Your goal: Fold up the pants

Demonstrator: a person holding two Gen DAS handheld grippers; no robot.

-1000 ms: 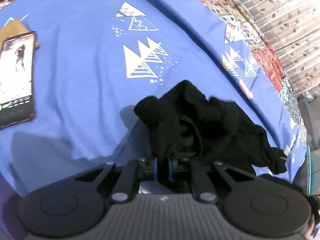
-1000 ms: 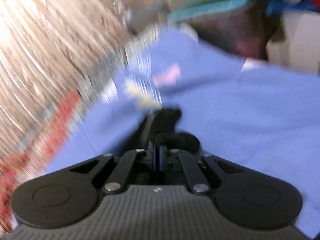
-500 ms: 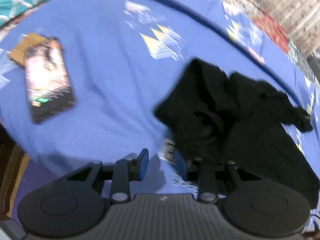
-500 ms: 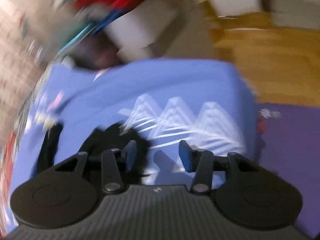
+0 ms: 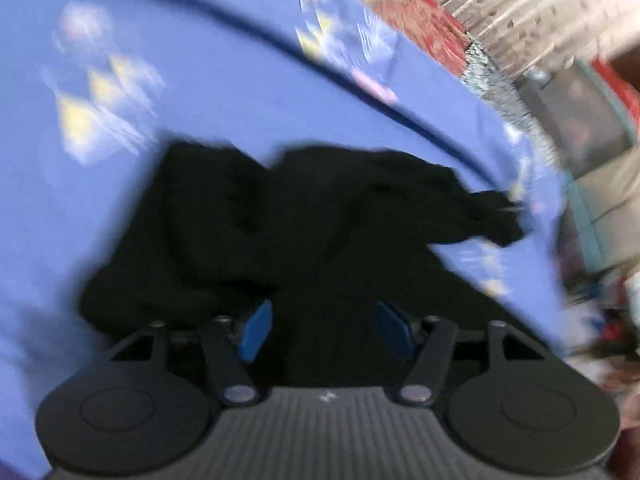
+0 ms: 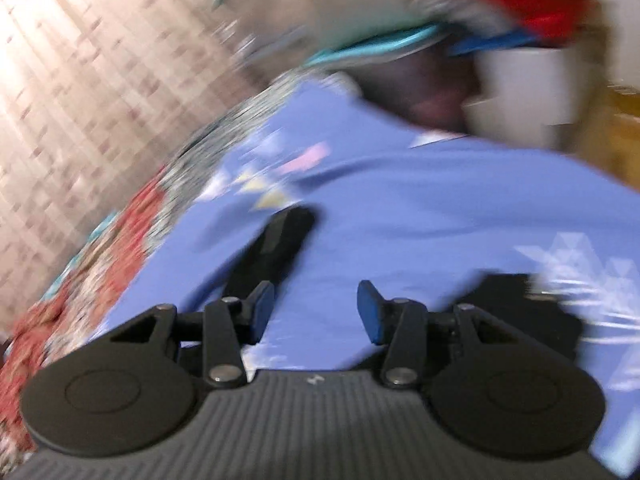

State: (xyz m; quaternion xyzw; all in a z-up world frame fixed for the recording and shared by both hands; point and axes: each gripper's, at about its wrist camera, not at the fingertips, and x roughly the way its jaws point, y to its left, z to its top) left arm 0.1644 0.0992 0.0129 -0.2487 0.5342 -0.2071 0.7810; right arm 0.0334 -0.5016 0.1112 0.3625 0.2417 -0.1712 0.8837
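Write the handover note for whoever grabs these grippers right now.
Left gripper: open, holding nothing, over the pants.
Right gripper: open, empty, over the blue sheet with black cloth on either side of it.
Pants: a rumpled black heap on the sheet, not flat, no neat fold visible.
Done: nothing that shows as a finished fold.
Left: probably spread the pants flat, then fold. Both views are motion-blurred, so check the layout first.

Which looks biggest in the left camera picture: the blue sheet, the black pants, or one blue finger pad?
1. Sheet
2. Pants
3. Pad
The pad sits nearest the lens, so its real size is probably smaller than it looks.
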